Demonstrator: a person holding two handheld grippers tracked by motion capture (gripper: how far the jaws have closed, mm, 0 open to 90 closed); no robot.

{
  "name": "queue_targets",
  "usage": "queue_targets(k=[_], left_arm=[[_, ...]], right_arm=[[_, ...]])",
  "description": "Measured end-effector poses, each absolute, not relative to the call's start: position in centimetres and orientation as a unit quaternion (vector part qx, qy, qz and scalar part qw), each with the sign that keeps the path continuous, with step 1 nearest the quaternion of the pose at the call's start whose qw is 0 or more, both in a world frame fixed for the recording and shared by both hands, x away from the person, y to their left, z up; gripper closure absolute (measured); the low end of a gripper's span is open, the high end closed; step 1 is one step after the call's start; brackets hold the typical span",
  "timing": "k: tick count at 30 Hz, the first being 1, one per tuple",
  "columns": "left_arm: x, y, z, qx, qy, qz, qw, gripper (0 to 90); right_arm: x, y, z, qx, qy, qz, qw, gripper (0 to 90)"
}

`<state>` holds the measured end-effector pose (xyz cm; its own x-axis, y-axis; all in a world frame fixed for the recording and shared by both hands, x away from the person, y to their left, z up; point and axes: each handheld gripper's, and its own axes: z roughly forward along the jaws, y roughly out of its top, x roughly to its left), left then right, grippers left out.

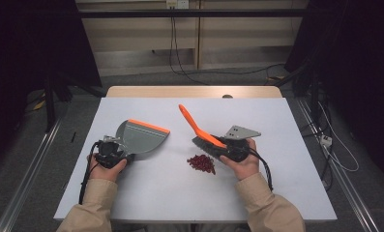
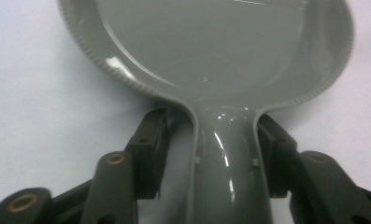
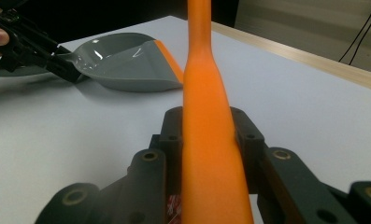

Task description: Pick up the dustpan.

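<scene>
The left hand-held gripper point(image 1: 113, 153) pinched the grey dustpan point(image 1: 142, 137) by its handle, orange lip toward the red bits point(image 1: 201, 163) on the tabletop point(image 1: 155, 193). The right hand-held gripper point(image 1: 233, 151) clamped the orange brush point(image 1: 201, 131), its bristles just beside the pile, ready, I judged, to sweep them leftward.

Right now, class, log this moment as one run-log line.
left gripper: shut on dustpan | right gripper: shut on brush | red bits: piled on table, unswept
</scene>
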<state>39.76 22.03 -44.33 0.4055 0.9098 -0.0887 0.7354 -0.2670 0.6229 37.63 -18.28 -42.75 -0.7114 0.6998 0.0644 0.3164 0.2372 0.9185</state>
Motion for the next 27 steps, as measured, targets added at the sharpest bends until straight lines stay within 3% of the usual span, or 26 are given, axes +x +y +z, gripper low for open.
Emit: queue_targets(k=[2, 11, 27], left_arm=[[39.8, 22.1, -44.3, 0.789, 0.517, 0.146, 0.298, 62.1], [39.4, 23.2, -43.3, 0.799, 0.497, 0.134, 0.311, 63.3], [36.5, 23.0, -41.4, 0.858, 0.372, 0.080, 0.345, 63.2]], right_arm=[[37.6, -18.2, -42.7, 0.332, 0.765, 0.519, 0.187, 71.2], [37.5, -18.3, -42.6, 0.332, 0.763, 0.522, 0.188, 71.2], [37.6, -19.0, -42.6, 0.350, 0.754, 0.520, 0.195, 71.2]])
